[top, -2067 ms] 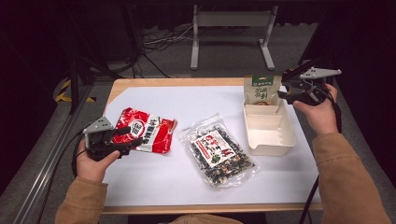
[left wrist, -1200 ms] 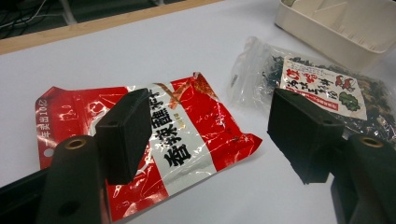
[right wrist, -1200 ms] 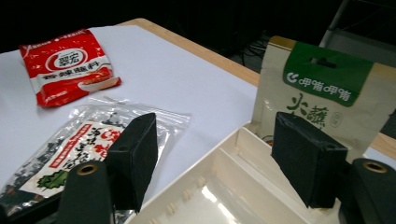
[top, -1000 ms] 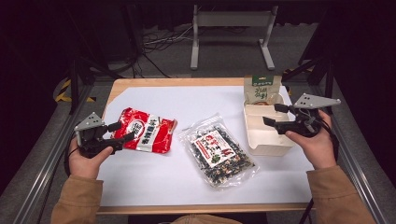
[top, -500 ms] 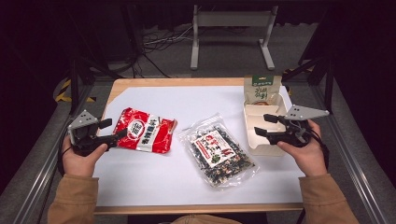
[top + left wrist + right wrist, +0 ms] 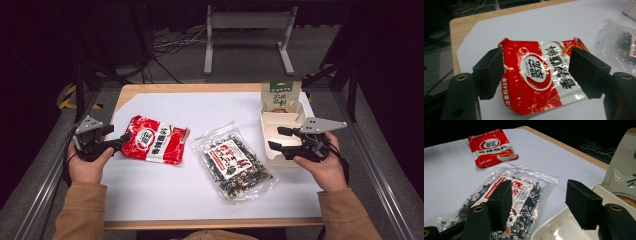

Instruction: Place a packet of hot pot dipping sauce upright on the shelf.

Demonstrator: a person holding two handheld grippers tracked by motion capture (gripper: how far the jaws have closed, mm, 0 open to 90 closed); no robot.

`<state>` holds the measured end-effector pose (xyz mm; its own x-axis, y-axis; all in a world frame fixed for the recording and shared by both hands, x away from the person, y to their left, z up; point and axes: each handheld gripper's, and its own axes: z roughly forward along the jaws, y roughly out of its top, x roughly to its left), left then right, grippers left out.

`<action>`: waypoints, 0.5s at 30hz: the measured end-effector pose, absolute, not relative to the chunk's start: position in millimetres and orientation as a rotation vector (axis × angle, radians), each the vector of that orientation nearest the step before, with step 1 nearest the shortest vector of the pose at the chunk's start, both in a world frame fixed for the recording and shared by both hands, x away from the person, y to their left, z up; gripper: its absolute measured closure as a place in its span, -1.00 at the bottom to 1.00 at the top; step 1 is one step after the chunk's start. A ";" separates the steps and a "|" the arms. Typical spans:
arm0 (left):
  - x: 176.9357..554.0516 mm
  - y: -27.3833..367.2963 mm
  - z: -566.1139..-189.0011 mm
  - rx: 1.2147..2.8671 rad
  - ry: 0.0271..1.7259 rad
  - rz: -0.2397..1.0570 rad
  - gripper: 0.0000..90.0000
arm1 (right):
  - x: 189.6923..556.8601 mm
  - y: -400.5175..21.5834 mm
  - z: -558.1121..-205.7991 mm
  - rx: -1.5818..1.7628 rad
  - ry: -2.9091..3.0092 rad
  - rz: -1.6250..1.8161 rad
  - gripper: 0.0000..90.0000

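A red snack packet (image 6: 155,142) (image 6: 541,75) (image 6: 491,146) lies flat on the white sheet at the left. My left gripper (image 6: 117,135) (image 6: 536,65) is open just off its left edge. Its jaws have just closed a little and touch nothing, with the packet lying beyond them. A clear packet of dark seaweed (image 6: 232,162) (image 6: 516,192) lies in the middle. My right gripper (image 6: 275,139) (image 6: 541,200) hovers open at the left edge of the white tray (image 6: 280,117) (image 6: 554,225). Its jaws have just been closing, with nothing between them.
A cream and green pouch (image 6: 281,95) (image 6: 624,175) stands in the tray's far end. The white sheet (image 6: 220,107) covers a wooden table with metal rails on both sides. A metal stand (image 6: 247,22) and cables sit on the floor beyond.
The left gripper has drawn back leftward off the red packet. The right gripper has come down and toward the near side, from beside the pouch to the tray's left edge.
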<state>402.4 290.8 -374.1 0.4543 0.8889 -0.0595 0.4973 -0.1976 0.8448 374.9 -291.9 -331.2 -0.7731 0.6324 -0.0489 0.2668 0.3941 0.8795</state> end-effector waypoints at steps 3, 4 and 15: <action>407.1 293.2 -379.9 1.852 1.199 0.560 -0.35 | 374.8 -289.7 -332.5 0.789 2.302 1.333 -0.09; 410.1 294.8 -384.4 1.842 1.223 0.541 -0.35 | 374.9 -289.2 -332.9 0.787 2.304 1.330 -0.09; 425.1 314.1 -411.1 1.798 1.379 0.374 -0.43 | 375.1 -284.3 -338.1 0.776 2.328 1.331 -0.13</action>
<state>425.1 314.1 -411.1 0.3556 0.9041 -0.2369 0.6603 -0.0636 0.7483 375.1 -284.3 -338.1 -0.7896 0.6130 -0.0285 0.2864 0.4092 0.8663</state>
